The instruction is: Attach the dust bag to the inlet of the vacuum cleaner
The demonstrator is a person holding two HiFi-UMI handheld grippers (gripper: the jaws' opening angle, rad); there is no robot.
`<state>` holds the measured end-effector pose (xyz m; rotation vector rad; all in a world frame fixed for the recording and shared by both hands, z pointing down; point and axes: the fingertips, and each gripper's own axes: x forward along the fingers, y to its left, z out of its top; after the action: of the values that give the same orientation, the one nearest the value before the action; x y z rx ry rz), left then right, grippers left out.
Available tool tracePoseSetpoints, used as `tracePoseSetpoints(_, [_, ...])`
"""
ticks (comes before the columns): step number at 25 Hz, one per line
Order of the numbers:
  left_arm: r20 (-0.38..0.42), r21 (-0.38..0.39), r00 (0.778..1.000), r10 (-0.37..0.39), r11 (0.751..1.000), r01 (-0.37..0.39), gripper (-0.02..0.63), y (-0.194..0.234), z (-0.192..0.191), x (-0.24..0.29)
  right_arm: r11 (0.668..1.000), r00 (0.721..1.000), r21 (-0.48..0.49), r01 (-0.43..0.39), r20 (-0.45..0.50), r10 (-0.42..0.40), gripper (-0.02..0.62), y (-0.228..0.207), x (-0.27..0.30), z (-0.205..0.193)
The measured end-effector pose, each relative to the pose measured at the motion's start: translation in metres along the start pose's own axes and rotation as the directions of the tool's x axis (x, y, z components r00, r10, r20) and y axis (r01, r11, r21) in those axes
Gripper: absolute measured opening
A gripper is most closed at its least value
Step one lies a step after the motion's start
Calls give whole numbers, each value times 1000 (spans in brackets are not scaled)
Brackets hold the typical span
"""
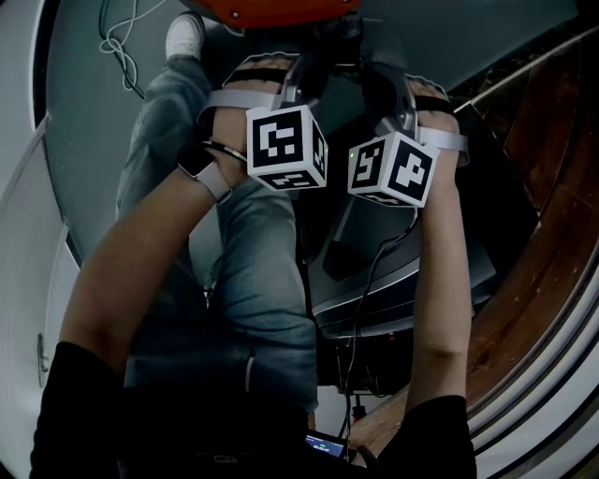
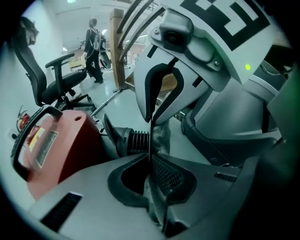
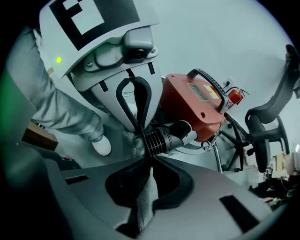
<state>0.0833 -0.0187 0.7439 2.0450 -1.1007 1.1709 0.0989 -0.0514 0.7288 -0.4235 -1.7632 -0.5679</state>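
Observation:
A red vacuum cleaner (image 2: pixel 56 145) with a black handle stands on the floor, and its black ribbed inlet (image 2: pixel 133 140) points toward me. A thin grey dust bag (image 2: pixel 158 199) is pinched between both grippers right in front of the inlet. My left gripper (image 2: pixel 151 157) is shut on the fabric. My right gripper (image 3: pixel 151 157) faces it and is shut on the same bag (image 3: pixel 144 199), beside the inlet (image 3: pixel 164 137) of the vacuum (image 3: pixel 197 105). In the head view the two marker cubes (image 1: pixel 285 148) (image 1: pixel 393 166) sit side by side below the vacuum (image 1: pixel 271 9); the jaws are hidden there.
A black office chair (image 2: pixel 51 75) stands behind the vacuum, also in the right gripper view (image 3: pixel 267 122). A person (image 2: pixel 93 49) stands far off near a wooden post (image 2: pixel 117 47). A leg in jeans (image 1: pixel 243 281) and a white shoe (image 3: pixel 101 146) are close by. A cable (image 1: pixel 117 42) lies on the floor.

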Motion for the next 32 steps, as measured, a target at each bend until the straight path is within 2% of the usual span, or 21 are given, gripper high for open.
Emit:
tracePoseSetpoints(2, [5,15,1000,31,999,-31,25,1,2,-5,999,999,17,36,14,-37,32,0,-3,0])
tracePoseSetpoints(5, [-1,51,999,50,997,-50,25,1,2,-5,998,999,48,39,11,-40,32,3,-1,-3])
tracePoseSetpoints(12, [-3,-79,999,43,996,-43,25,1,-8,0,1000,999,23,-2,-42,3,40,-11,8,9])
tracePoseSetpoints(14, [-6,-62,999,33,997,-33,25,4,-8,-1,998,999,65,-20,-32,22,40,-9,8,8])
tracePoseSetpoints(17, [-8,6,1000,22,1000,-22,26,16,-1,-4,988,1000,155,-18,-22,22,38,-6,5,0])
tracePoseSetpoints(19, [-13,0,1000,9,1000,-9,28,23,3,-4,983,999,186,0,-34,6,37,-7,5,-4])
tracePoseSetpoints(22, [-20,-66,1000,10,998,-11,26,26,-2,-3,990,999,144,11,-54,-4,38,-15,7,1])
tracePoseSetpoints(26, [-33,-71,999,17,997,-19,26,21,-15,-5,999,998,46,-19,-62,22,40,-23,9,16])
tracePoseSetpoints(32, [-15,-7,999,36,999,-36,25,33,1,-8,980,1000,201,3,-20,1,38,-21,6,-1])
